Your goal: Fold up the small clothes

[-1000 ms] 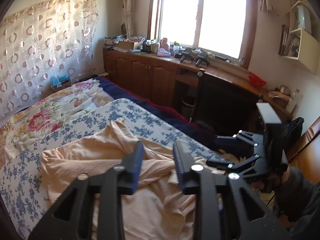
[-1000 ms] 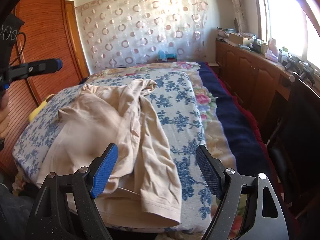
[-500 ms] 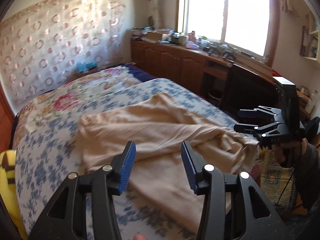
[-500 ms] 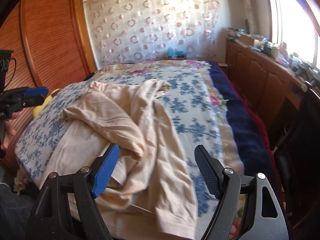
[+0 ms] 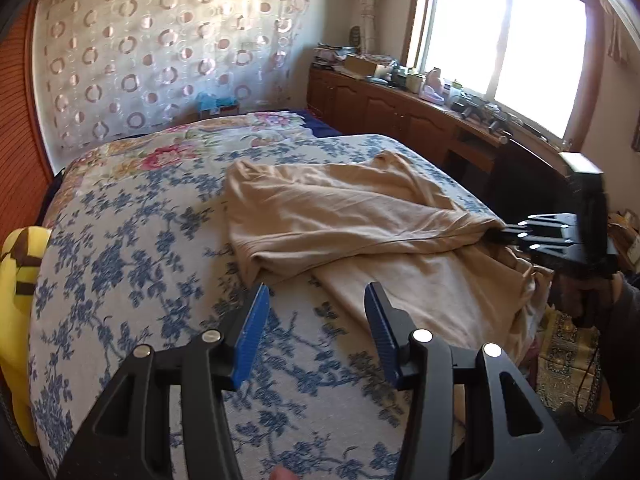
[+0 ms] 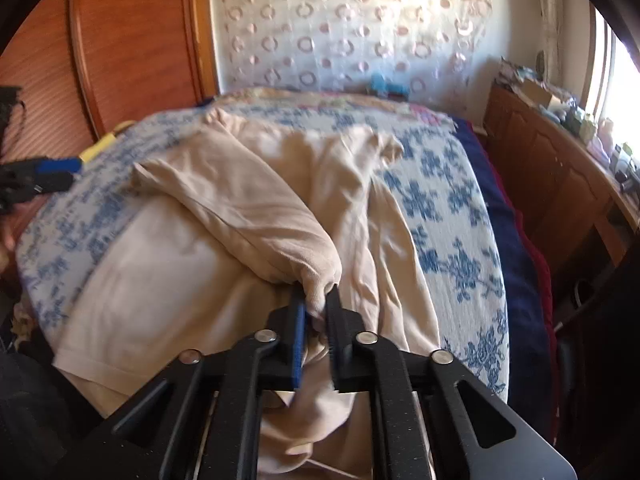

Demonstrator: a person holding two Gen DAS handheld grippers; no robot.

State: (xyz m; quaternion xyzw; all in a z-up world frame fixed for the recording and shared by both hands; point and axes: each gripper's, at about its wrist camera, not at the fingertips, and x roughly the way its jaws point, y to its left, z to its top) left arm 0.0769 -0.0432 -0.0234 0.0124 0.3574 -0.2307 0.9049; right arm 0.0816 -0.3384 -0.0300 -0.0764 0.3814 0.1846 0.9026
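Beige garment (image 5: 360, 216) lying crumpled on the blue-floral bedspread (image 5: 132, 264). Right gripper (image 6: 316, 308): fingers clamped narrow on a bunched fold at the garment's near edge. Left gripper (image 5: 316, 312): jaws parted and opening, nothing between them, over bare bedspread just beside the garment. Yellow plush toy (image 5: 20, 276) at the bedspread's left edge.

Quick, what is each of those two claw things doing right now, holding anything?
Left gripper: jaws opening, nothing between them, above the blue-flowered bedspread.
Right gripper: jaws shut on a fold of the beige garment.
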